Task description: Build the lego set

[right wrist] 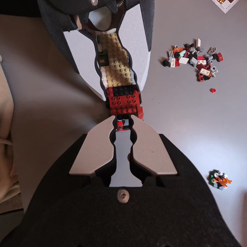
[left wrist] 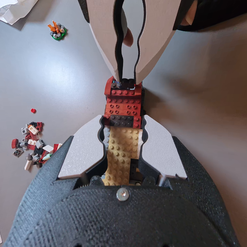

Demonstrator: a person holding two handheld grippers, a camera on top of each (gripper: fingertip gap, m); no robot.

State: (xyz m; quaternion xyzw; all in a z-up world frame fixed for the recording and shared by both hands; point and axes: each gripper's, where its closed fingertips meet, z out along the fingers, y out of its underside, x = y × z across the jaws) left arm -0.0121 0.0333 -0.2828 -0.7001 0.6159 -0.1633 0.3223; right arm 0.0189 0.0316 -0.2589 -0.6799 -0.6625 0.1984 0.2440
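Observation:
My left gripper is shut on a brick-built model with a tan deck, a black plate and a dark red front, and its pads press on both sides of it. The model lies along the grey table. My right gripper reaches the model's far end from the opposite side. It is shut on a small black studded piece that sits on that end. In the left wrist view the right gripper comes down from the top onto the black piece. The left gripper shows at the top of the right wrist view.
A pile of loose small bricks lies left of the model and also shows in the right wrist view. A single red round stud lies beside it. A small campfire build stands farther off. Paper lies at the table's corner. The left gripper's tips are roughly 5 cm from the right gripper's.

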